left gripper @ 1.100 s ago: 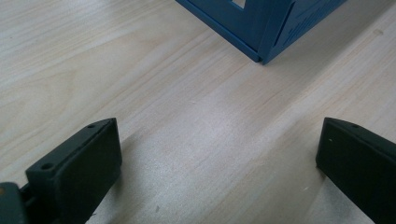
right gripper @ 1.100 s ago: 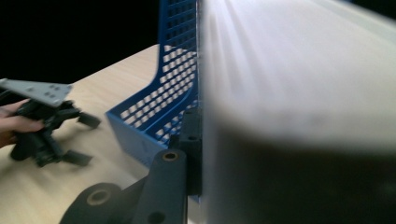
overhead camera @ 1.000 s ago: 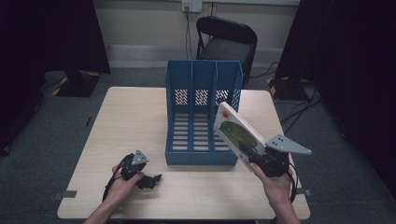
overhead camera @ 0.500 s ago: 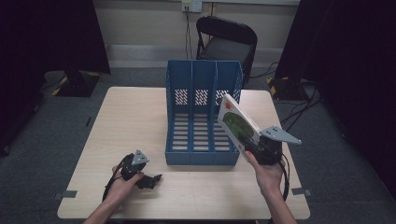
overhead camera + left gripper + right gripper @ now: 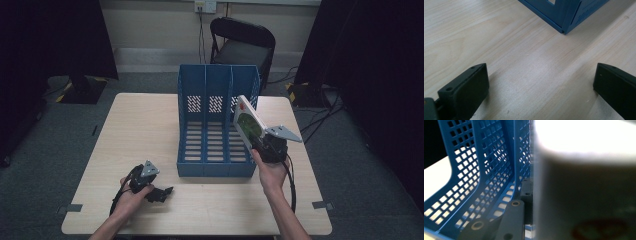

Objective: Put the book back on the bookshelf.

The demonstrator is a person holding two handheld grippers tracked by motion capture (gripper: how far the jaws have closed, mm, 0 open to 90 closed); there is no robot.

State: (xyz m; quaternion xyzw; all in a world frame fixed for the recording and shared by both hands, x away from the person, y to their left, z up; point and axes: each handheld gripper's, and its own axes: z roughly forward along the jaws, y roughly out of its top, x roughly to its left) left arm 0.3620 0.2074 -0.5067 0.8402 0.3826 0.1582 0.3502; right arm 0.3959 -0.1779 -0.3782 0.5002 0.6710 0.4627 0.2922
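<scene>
Tilting leftward, the booklet (image 5: 248, 125) in the right tool (image 5: 261, 145) apparently points up over the blue file rack (image 5: 216, 131).

I am gripping a tilted white and green booklet (image 5: 248, 125) in my right gripper (image 5: 260, 142) above the rightmost slot of the blue file rack (image 5: 216, 125), while my left gripper (image 5: 159, 192) is resting on the wooden table (image 5: 135, 130)

Your high view is dim, with dark upper corners and soft detail. In your right gripper view the booklet (image 5: 584, 182) is a close blur, glaring white at upper right. Your left gripper view is evenly lit, with soft shadows beside the jaws.
</scene>
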